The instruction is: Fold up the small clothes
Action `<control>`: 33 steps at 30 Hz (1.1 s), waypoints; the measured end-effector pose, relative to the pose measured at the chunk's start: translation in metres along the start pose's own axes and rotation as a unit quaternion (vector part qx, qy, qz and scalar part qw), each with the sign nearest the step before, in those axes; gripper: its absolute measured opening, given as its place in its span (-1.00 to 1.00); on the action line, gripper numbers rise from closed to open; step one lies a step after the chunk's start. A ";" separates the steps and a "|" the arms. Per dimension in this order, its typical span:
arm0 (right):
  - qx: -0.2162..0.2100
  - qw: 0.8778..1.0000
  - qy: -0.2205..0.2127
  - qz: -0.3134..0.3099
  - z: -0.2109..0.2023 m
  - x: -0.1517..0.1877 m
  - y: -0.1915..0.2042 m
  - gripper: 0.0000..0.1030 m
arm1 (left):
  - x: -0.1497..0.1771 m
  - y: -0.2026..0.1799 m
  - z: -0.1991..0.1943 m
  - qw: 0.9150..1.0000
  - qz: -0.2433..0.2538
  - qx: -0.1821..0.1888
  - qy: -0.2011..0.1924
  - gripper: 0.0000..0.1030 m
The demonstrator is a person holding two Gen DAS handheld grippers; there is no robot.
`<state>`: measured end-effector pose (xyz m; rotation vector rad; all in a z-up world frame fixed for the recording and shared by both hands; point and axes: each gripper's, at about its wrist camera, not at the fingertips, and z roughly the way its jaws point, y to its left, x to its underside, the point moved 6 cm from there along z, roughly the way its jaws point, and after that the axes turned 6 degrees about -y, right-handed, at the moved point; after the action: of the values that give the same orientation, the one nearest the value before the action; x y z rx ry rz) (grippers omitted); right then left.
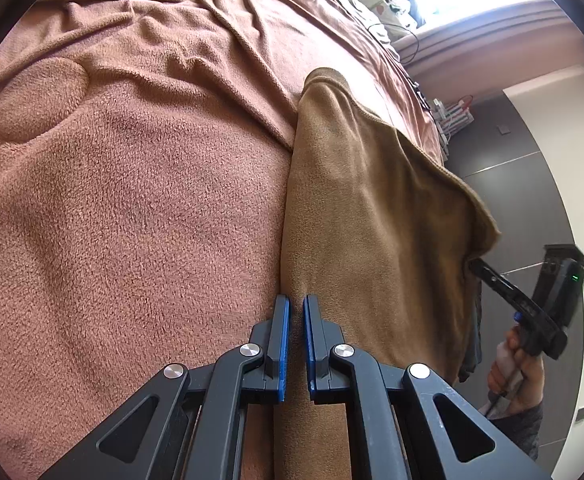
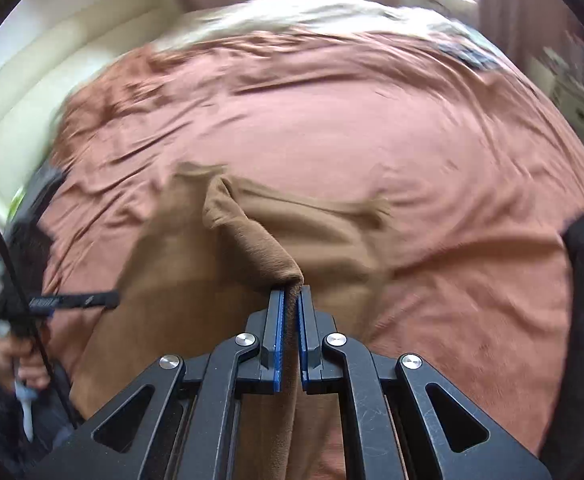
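Right at my left gripper (image 1: 296, 308), the blue pads sit nearly together with the tan cloth (image 1: 372, 208) running up between them, so I judge it clamped on the near edge of that cloth, though the left wrist view shows a thin slit and I cannot see the pinch itself cleanly. My right gripper (image 2: 291, 294) is plainer: its pads are pressed onto a thick roll of the same tan fabric, which bunches out just past the tips. I hold both ends so the piece hangs taut between my hands rather than sagging into a heap.

Further out in the left wrist view, the cloth stands as a tall sheet, its far corner drooping over the finger of the right gripper, where a hand (image 1: 516, 364) grips the handle. That height looks deliberate to me: lifted clear, the fabric can be swung over itself for a fold.

In the right wrist view, which is smeared with motion, the rest of the cloth spreads onto the rust-brown blanket (image 2: 372, 128) with one ridge raised toward me. The blanket covers the bed and gives a broad, soft surface to lay the fold down on.

Beyond that, cream bedding (image 2: 312, 12) lies at the head of the bed under a bright window.
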<state>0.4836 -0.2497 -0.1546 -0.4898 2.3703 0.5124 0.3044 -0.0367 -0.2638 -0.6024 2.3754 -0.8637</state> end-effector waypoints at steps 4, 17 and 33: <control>-0.032 0.997 0.012 0.065 0.007 0.014 -0.023 -0.83 | -0.001 0.000 0.002 1.000 -0.002 -0.001 0.002 -0.86; 0.002 0.998 0.021 0.054 0.033 0.010 -0.034 0.08 | -0.006 -0.005 0.010 1.000 0.018 -0.018 0.003 -0.86; -0.025 0.994 -0.044 0.095 0.003 0.009 -0.055 0.00 | -0.078 -0.048 0.006 0.991 0.104 -0.080 -0.031 -0.85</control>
<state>0.5043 -0.2970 -0.1754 -0.2601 2.3359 0.6668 0.3776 -0.0289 -0.2088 -0.4266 2.4143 -0.5610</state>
